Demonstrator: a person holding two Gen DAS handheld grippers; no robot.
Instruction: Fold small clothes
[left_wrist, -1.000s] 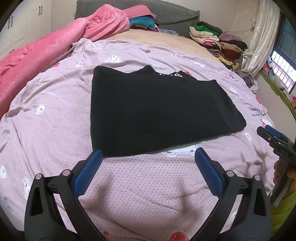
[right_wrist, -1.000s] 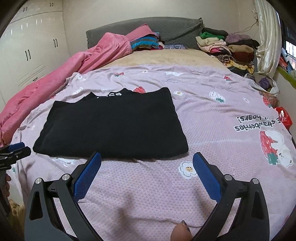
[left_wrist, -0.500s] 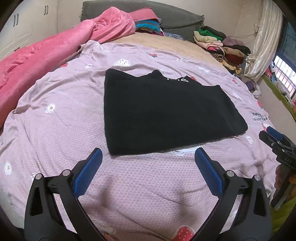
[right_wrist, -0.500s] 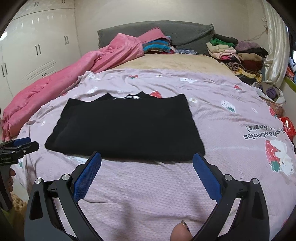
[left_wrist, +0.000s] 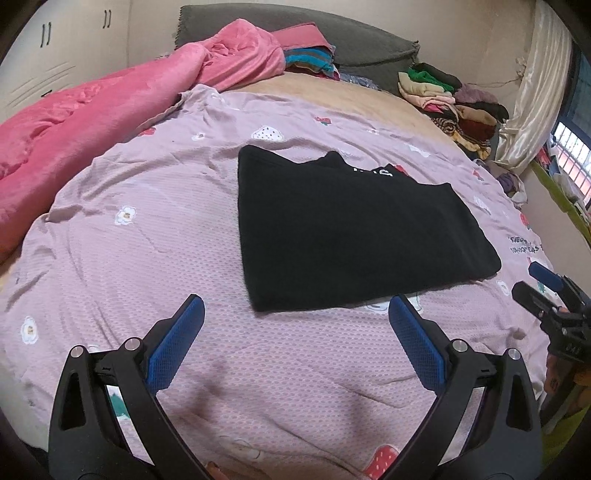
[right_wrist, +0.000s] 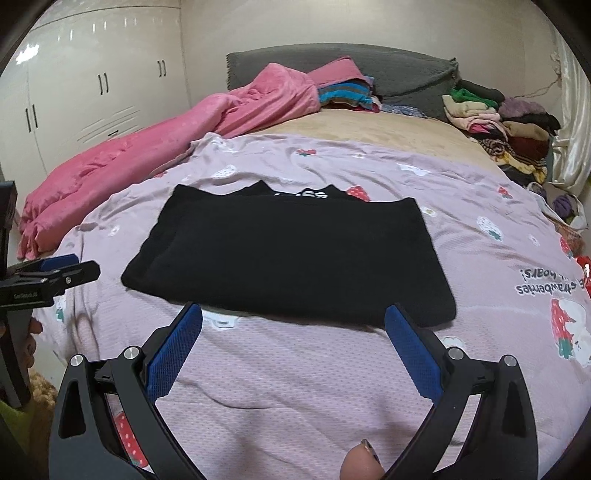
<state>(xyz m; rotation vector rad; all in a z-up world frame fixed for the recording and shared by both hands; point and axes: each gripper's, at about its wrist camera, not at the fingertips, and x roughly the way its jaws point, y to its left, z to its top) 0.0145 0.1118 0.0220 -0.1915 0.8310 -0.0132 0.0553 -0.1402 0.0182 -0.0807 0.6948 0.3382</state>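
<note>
A black garment (left_wrist: 354, 229) lies flat on the lilac strawberry-print bedspread (left_wrist: 147, 229), folded into a wide rectangle with white lettering peeking out at its far edge. My left gripper (left_wrist: 295, 314) hovers open just short of the garment's near edge, nothing between its blue pads. In the right wrist view the same garment (right_wrist: 295, 254) sits ahead of my right gripper (right_wrist: 293, 321), which is open and empty above the near edge. Each gripper shows in the other's view: the right one (left_wrist: 546, 291) at the right edge, the left one (right_wrist: 55, 273) at the left edge.
A pink blanket (right_wrist: 147, 155) is heaped along the left side of the bed. Stacks of folded clothes (right_wrist: 506, 125) stand at the far right, another pile (right_wrist: 343, 92) against the grey headboard. White wardrobe doors (right_wrist: 92, 92) line the left wall. A curtain (left_wrist: 535, 85) hangs at right.
Both grippers have pulled back and tilted up, staying open, so the garment sits farther off and more of the room shows. The garment has not moved.
</note>
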